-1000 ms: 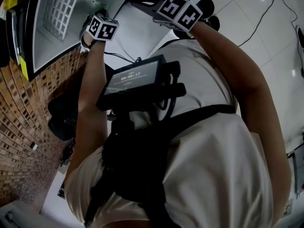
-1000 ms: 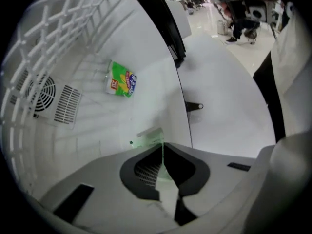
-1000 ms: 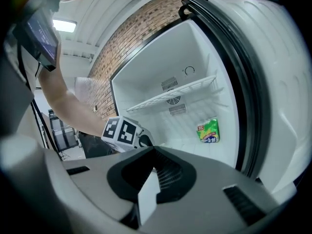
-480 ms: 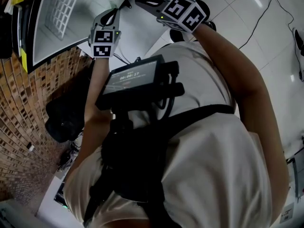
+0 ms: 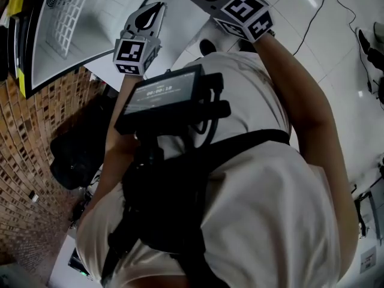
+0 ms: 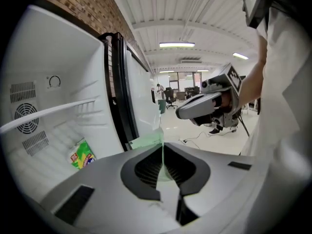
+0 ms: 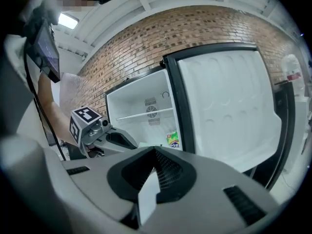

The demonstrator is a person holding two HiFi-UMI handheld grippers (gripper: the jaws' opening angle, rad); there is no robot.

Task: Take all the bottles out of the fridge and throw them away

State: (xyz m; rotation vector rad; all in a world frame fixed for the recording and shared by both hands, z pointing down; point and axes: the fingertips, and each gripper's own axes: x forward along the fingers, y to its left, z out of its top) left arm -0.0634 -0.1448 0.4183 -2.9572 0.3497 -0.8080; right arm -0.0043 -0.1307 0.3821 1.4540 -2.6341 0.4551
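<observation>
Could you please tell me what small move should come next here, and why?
Probably open the left hand-held gripper and bring it toward the open fridge: its jaws are shut on nothing, and only a green packet shows inside, no bottle yet.

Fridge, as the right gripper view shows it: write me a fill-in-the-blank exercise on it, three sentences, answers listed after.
1. The fridge door stands ____.
2. The wall behind the fridge is built of ____.
3. The one packet lying inside the fridge is mostly ____ in colour.

Missing words: open; brick; green.
</observation>
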